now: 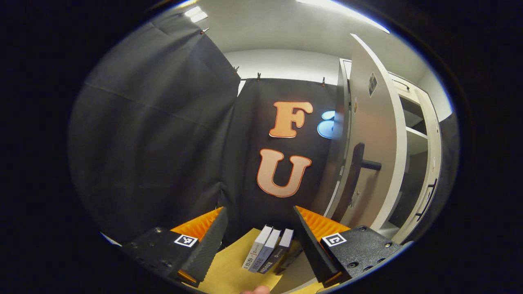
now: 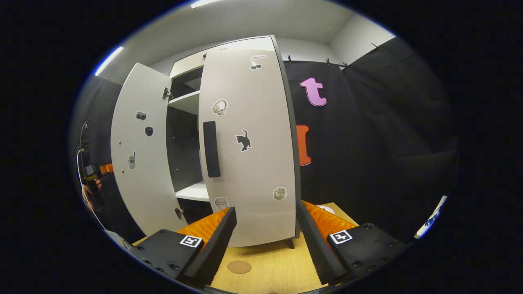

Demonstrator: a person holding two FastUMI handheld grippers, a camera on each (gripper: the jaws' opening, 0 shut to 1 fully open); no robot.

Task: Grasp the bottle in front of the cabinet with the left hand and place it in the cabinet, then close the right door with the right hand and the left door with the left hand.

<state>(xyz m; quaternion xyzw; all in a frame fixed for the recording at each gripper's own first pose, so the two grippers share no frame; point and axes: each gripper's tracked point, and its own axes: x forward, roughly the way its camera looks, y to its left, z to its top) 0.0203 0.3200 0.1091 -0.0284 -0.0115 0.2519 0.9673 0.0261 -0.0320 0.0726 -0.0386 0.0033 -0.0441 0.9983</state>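
Left gripper: fingers spread wide, gripping nothing, aimed past the left door at 2 o'clock. Right gripper: likewise released, facing the right door at 12 o'clock. Bottle location cannot be told. Risk: a poorly judged push could miss the handle. Wooden table; books; black cloth walls.

no readable text turned up anywhere apart from the booth wall's letters. the three books on the table carried spine print too small to make out, and the square coded markers on the left gripper and right gripper held patterns, not words. the stickers on the right door and left door were pictures only.
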